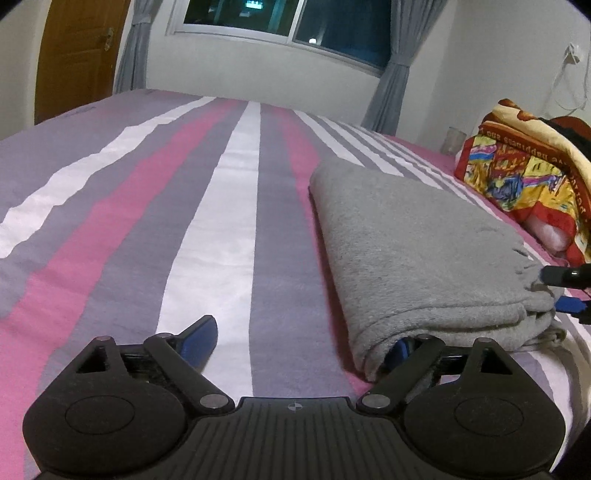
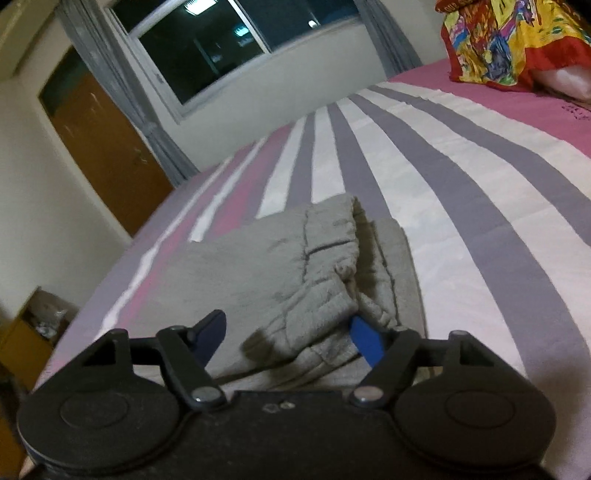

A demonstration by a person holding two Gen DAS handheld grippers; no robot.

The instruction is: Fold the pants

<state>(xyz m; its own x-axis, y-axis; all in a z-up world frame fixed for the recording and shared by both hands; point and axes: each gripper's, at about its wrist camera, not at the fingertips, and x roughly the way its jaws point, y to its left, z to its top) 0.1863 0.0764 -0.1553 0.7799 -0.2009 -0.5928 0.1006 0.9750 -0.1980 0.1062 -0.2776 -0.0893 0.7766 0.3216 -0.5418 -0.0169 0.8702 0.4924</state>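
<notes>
Lying folded on the striped bed sheet (image 1: 221,206), grey pants (image 1: 417,258) sit w/ both tongs at their near edge. Left gripper (image 1: 301,341) spread wide, right finger tucked under the fold. Right gripper (image 2: 291,338) wide too, cloth between fingers. Colourful blanket (image 1: 524,177) nearby has mirrored lettering, not readable.

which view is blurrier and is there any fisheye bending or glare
Right wrist view: softer, motion-smeared on the folded grey fleece pants and brown wooden door. Left wrist view: sharper; the striped pink, grey and white bedsheet bows outward. Both: dark window reflects ceiling lights.
</notes>
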